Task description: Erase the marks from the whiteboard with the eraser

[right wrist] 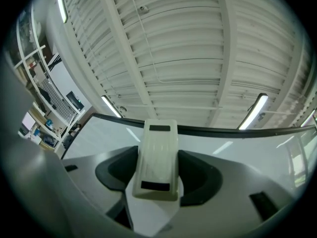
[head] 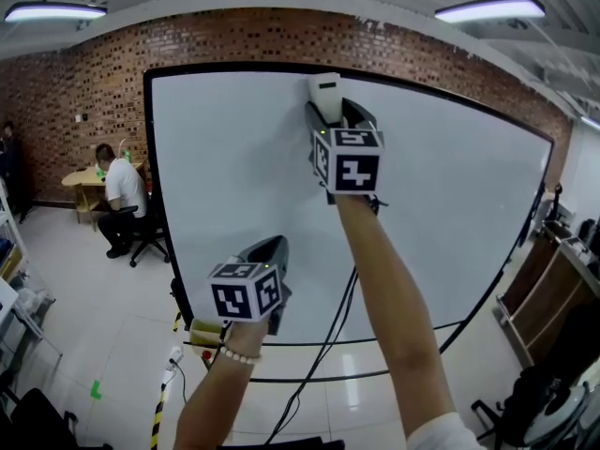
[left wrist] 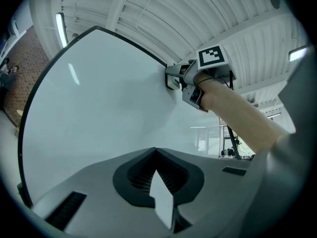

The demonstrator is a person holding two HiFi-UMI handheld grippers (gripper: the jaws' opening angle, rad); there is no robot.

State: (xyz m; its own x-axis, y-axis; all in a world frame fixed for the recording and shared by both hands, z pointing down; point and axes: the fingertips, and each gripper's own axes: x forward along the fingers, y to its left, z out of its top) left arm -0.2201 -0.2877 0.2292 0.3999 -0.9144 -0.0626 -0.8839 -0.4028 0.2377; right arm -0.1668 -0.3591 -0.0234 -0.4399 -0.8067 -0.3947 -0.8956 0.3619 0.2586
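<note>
A large whiteboard [head: 234,176] in a black frame stands upright before me; I see no marks on its white face. My right gripper [head: 328,112] is raised near the board's top edge, shut on a white eraser [head: 324,96] that is pressed against the board. In the right gripper view the eraser [right wrist: 157,157] lies lengthwise between the jaws, just below the board's black top rim [right wrist: 233,131]. My left gripper [head: 268,251] hangs lower, by the board's bottom part, shut with nothing in it. The left gripper view looks up the board [left wrist: 99,98] at the eraser [left wrist: 172,77].
At the far left a person [head: 120,187] sits on an office chair at a small table. Black cables [head: 323,345] run over the glossy floor under the board. A yellow-black striped post [head: 160,403] stands lower left. Desks and gear [head: 558,270] crowd the right side.
</note>
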